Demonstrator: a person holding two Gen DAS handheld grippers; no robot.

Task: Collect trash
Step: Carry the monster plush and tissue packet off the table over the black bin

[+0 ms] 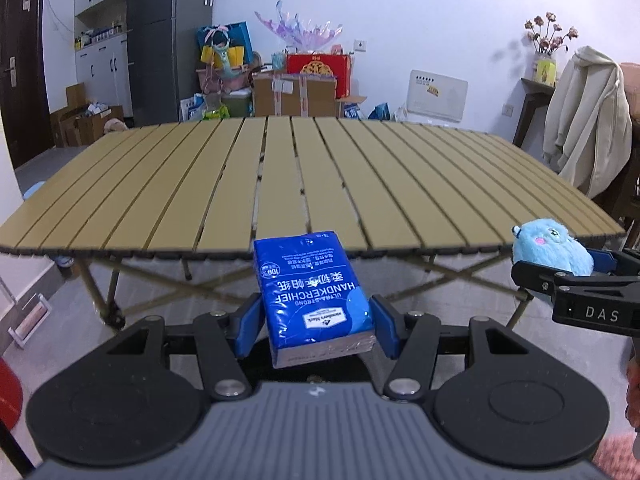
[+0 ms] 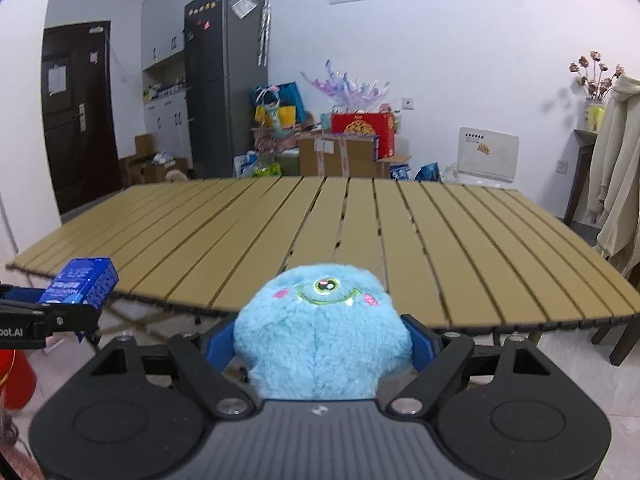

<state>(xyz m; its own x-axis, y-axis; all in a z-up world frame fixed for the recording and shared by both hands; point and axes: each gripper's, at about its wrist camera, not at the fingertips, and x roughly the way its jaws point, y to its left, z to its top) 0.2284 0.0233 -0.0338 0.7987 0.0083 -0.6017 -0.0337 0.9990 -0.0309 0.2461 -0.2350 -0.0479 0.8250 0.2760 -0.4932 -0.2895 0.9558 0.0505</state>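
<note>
My left gripper (image 1: 316, 324) is shut on a blue handkerchief tissue pack (image 1: 314, 296), held in the air in front of the near edge of the slatted tan table (image 1: 200, 184). The pack also shows in the right wrist view (image 2: 82, 286) at the far left. My right gripper (image 2: 322, 340) is shut on a round blue plush monster toy (image 2: 322, 332), also held off the table just before its near edge (image 2: 440, 248). The toy also shows in the left wrist view (image 1: 550, 250) at the right, with the right gripper (image 1: 576, 280) under it.
Cardboard boxes (image 1: 294, 94), gift bags and a red box (image 1: 318, 68) are piled against the far wall beside a dark fridge (image 1: 154, 40). A coat (image 1: 584, 120) hangs over a chair at the right. A red object (image 2: 14, 376) sits low at the left.
</note>
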